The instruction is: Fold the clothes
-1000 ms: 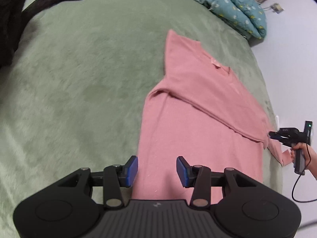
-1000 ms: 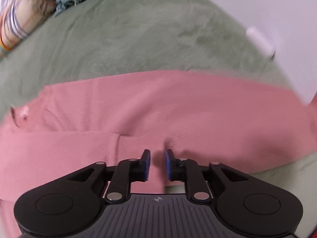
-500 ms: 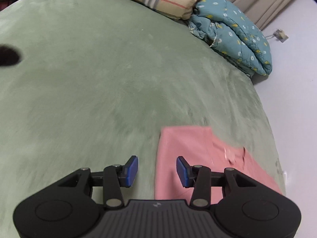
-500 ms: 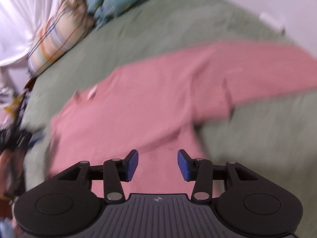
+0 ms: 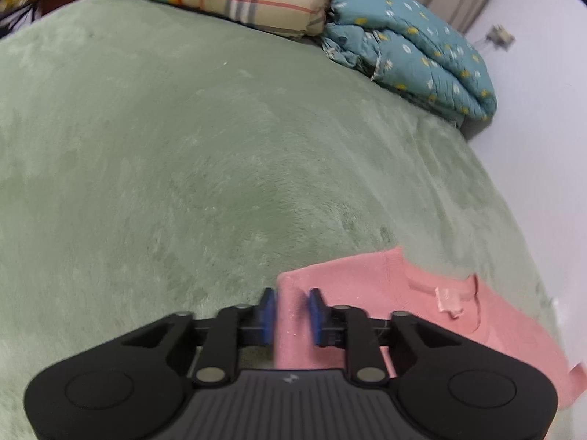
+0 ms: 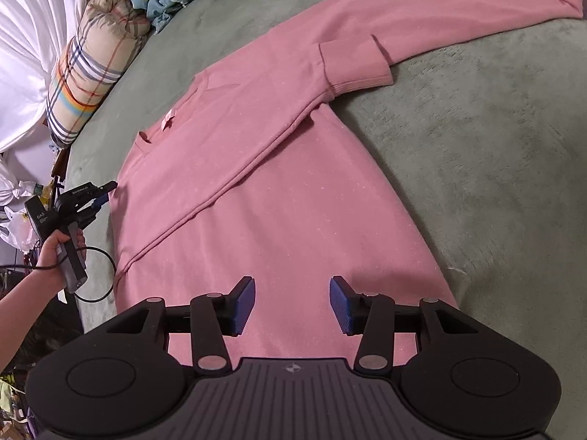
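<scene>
Pink knitted long-sleeved sweater (image 6: 279, 198) lies flat on your bed's green plush blanket (image 6: 495, 139), its long axis running from the hem under your right claw (image 6: 291, 302) up to the neckline, which points toward the striped pillow roll (image 6: 91, 62) and teal floral quilt (image 5: 411, 47); one sleeve is folded diagonally across the chest and the other stretches out sideways. Your left claw (image 5: 291, 315) has closed on the shoulder corner of the sweater. Your right claw hovers over the hem with jaws about half apart, gripping nothing.

1 pink sweater (image 6: 286, 198), 2 tongs (image 6: 291, 302), 2 quilts (image 5: 411, 47)
</scene>
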Demonstrator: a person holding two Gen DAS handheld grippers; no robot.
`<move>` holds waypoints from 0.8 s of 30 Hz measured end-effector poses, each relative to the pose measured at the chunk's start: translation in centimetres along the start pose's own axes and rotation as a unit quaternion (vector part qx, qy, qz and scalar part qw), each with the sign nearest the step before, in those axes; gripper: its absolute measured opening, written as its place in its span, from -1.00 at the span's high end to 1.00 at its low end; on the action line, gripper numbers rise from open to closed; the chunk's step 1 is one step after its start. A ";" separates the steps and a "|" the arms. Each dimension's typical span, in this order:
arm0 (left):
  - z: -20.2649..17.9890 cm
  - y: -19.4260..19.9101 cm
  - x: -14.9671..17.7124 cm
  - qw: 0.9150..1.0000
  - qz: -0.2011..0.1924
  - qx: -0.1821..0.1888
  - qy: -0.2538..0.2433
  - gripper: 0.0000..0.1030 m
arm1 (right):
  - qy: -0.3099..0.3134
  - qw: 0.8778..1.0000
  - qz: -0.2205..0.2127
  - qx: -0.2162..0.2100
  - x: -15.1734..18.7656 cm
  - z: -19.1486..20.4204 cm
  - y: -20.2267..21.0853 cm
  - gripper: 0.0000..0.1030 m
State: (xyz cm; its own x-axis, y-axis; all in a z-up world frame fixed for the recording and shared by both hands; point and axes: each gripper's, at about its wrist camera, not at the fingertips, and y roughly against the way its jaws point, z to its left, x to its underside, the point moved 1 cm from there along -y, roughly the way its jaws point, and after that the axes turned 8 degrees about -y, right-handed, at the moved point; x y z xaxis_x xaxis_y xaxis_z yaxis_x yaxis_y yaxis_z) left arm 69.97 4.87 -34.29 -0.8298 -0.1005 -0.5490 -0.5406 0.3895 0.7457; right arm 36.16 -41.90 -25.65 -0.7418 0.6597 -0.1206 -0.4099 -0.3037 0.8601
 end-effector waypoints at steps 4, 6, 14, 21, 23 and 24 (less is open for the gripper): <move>2.6 -0.1 -0.6 0.996 0.005 0.053 0.072 0.94 | -0.003 1.000 0.008 -0.003 0.1 0.0 -0.6 0.08; 4.4 -0.2 -0.6 0.993 0.005 0.060 0.102 0.94 | -0.005 1.000 0.012 -0.003 0.3 0.0 -0.9 0.08; 7.4 -1.8 -0.6 0.988 0.031 0.088 0.125 0.87 | -0.002 1.000 0.025 -0.006 0.5 0.3 -1.2 0.05; 8.7 3.0 -1.6 0.991 0.010 0.042 0.126 0.82 | -0.011 1.000 0.020 -0.015 0.6 -0.1 -0.9 -0.05; 7.1 4.5 -1.3 0.991 0.013 0.076 0.107 0.79 | -0.015 0.999 0.024 -0.020 1.0 -0.2 -1.1 -0.05; 6.7 4.8 -1.1 0.991 0.014 0.089 0.103 0.73 | -0.018 0.999 0.027 -0.022 1.3 -0.1 -1.3 -0.05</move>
State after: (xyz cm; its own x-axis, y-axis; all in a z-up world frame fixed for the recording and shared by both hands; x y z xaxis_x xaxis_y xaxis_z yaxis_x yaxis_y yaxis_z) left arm 69.26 12.98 -32.63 -0.8652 -0.2641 -0.4263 -0.4983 0.5484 0.6715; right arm 35.67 -40.72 -27.01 -0.7438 0.6660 -0.0568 -0.3936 -0.3678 0.8425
